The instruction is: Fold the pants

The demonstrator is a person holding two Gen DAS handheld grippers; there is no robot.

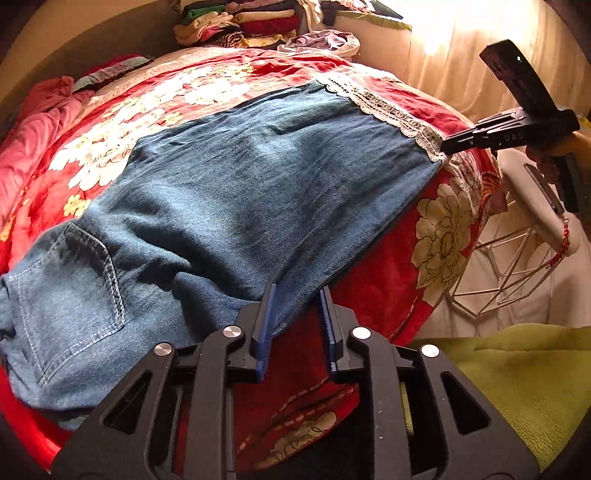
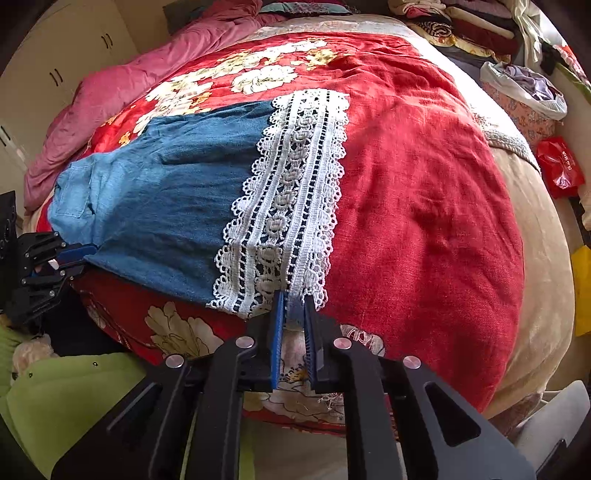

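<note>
Red flowered bedding [image 2: 424, 177] covers the bed, with stacked clothes [image 1: 240, 22] at the far side. On it lie the denim pants [image 1: 229, 184], spread flat and apparently doubled leg on leg, the back pocket [image 1: 70, 291] at the waist end and the white lace hem [image 2: 288, 199] at the other. The left gripper [image 1: 295, 291] stands half open, its jaws on either side of the near denim edge, not yet pinching it. The right gripper [image 2: 293, 306] is closed on the lace hem corner. I judge that both hold the near edge so the hem can be carried toward the waist.
</note>
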